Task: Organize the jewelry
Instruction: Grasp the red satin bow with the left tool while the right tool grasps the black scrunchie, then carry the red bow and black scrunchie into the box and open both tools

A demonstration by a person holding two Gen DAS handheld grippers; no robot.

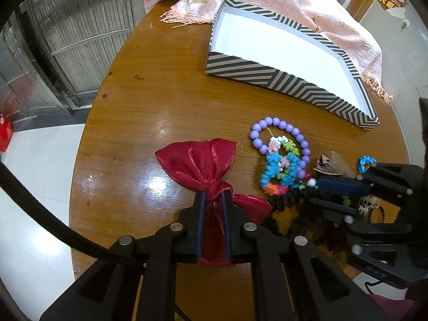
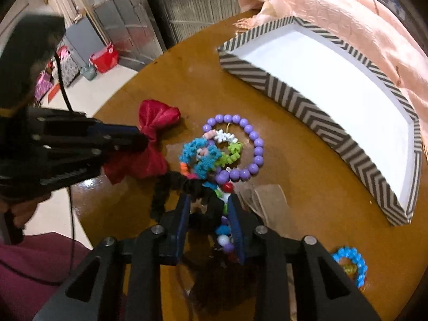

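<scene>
Both wrist cameras look steeply down, close over the same table (image 1: 160, 85)

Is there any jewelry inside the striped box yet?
No, the striped box shows only its bare white floor; the purple bead bracelet lies outside on the table.

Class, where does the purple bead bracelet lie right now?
In the left wrist view the purple bead bracelet lies on the wooden table, between the red satin bow and the striped box.

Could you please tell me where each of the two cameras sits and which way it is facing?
Left wrist: on the left gripper, looking down its fingers at the red bow they clamp; right gripper alongside.
Right wrist: on the right gripper, over the jewelry pile; left gripper, a hand and sleeve visible.
Shared: bow, purple bead bracelet, striped box, table.
</scene>
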